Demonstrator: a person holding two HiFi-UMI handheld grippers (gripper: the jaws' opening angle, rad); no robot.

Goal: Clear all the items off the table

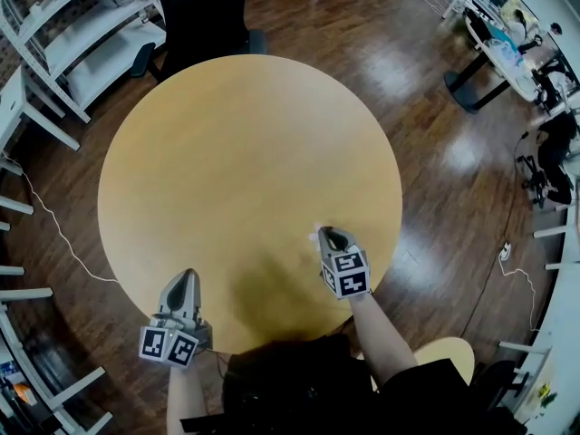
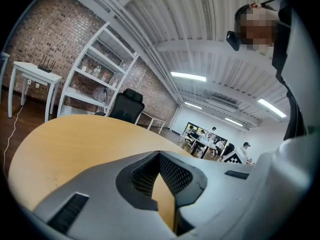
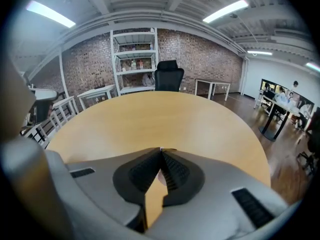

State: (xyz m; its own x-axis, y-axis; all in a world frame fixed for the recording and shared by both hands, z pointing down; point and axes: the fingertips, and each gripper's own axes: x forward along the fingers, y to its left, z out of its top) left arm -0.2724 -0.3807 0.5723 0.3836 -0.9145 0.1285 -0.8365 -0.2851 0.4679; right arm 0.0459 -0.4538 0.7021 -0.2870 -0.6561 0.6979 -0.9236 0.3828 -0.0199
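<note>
Pinching small white scrap (image 1: 315,235) with right gripper (image 1: 329,233), jaws closed down on it, lower right of round table (image 1: 227,152). Left gripper (image 1: 187,275) jaws together, empty, at table's lower-left edge.

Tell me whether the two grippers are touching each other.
Apart. The head view shows the left gripper and the right gripper separated by a stretch of table.

Seen from above, we wear a dark top (image 1: 299,379), with a black camera (image 2: 232,39) strapped at the head. Our left claw (image 1: 188,275) and right claw (image 1: 328,234) are smooth grey moulded shells with black ribbed pads (image 3: 175,173). Each carries a white cube (image 1: 169,345) printed with black square markers.
</note>
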